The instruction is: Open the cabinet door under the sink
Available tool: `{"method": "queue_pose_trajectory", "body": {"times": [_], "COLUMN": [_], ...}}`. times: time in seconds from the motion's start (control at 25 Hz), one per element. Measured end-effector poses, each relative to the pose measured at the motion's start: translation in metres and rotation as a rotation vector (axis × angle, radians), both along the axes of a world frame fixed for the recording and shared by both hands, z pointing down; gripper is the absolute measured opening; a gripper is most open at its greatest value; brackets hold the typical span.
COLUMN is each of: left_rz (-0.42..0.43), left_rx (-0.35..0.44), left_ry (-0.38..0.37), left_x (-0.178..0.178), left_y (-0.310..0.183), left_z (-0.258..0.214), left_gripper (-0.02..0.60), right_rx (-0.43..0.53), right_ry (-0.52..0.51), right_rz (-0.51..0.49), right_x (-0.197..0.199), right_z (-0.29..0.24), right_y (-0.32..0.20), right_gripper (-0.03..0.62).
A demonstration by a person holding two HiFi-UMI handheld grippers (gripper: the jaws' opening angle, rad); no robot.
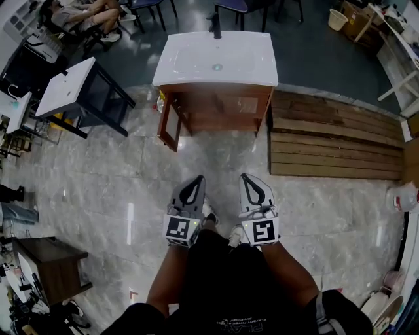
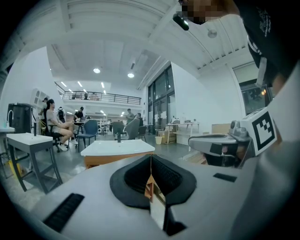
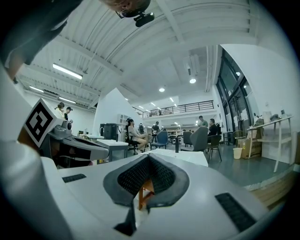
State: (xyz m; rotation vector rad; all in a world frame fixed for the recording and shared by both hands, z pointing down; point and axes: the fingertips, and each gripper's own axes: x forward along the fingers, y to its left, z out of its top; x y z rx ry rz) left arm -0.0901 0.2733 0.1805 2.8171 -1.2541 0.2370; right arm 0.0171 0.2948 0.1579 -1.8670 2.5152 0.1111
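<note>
The sink cabinet (image 1: 222, 106) stands a few steps ahead of me, brown wood under a white basin top (image 1: 216, 59) with a black tap. At its left corner a framed door (image 1: 169, 124) juts out towards me. My left gripper (image 1: 194, 180) and right gripper (image 1: 249, 178) are held side by side close to my body, well short of the cabinet, pointing at it. Both are shut with nothing between the pads. The left gripper view shows the shut left gripper (image 2: 150, 157) with the cabinet (image 2: 117, 151) beyond it. In the right gripper view, the white top (image 3: 185, 157) lies past the shut right gripper (image 3: 149, 157).
A stack of wooden planks (image 1: 334, 141) lies on the floor right of the cabinet. A second white-topped stand on a black frame (image 1: 78, 91) is at the left. A dark wooden side table (image 1: 49, 265) sits near left. Seated people (image 1: 78, 16) and chairs are behind.
</note>
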Motion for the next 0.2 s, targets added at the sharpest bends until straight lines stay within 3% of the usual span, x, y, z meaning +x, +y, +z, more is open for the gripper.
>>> {"method": "queue_pose_trajectory", "body": {"times": [0.2], "left_rz": [0.001], "left_rx": [0.010], "left_ry": [0.002], "left_x": [-0.0019], "left_y": [-0.0016], "left_z": [0.0006], "left_gripper": [0.023], "right_rx": [-0.002], "right_ry": [-0.010], "right_rz": [0.006], "right_x": [-0.0012], "right_z": [0.0002], "right_y": [-0.0044], "right_gripper": [0.021]}}
